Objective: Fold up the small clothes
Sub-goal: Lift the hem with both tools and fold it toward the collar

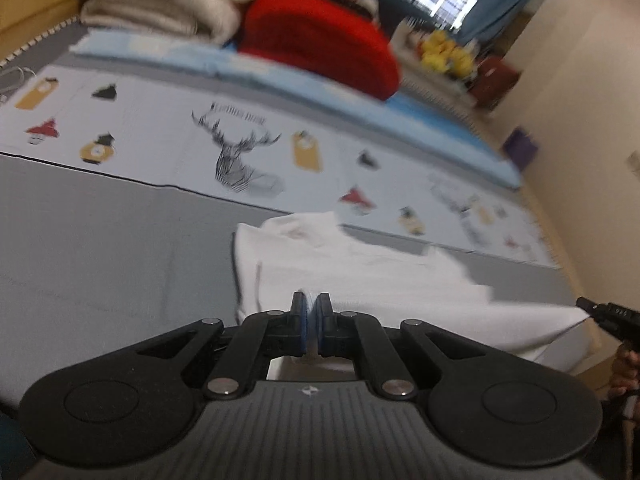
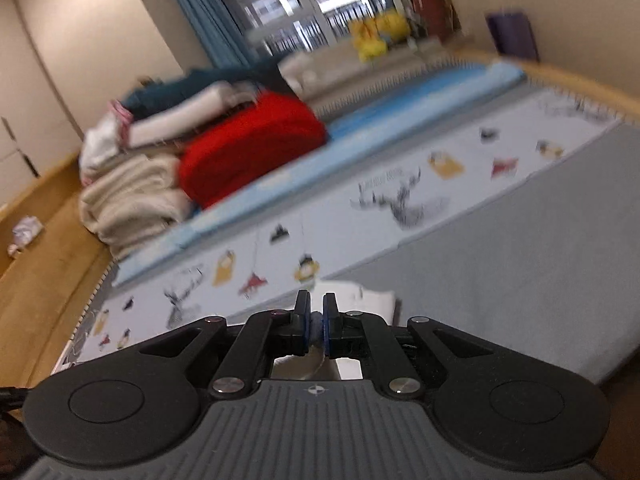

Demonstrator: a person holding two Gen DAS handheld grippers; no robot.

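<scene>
With both grippers clamped on the cloth [image 1: 360,280] — left gripper [image 1: 311,300] on its near edge, right gripper [image 2: 316,312] on a corner — it hangs over the grey mat [image 1: 100,248]. Keep the edge taut, hands level, lay it flat. Deer print [image 1: 236,152] beyond — lettering too blurred to read.

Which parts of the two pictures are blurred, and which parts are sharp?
Left wrist view: the left gripper is sharp; the white garment, the red blanket and the printed sheet are smeared. Right wrist view: the right gripper is sharp, the bedding behind blurred; straight edges bend from the fisheye lens.
</scene>
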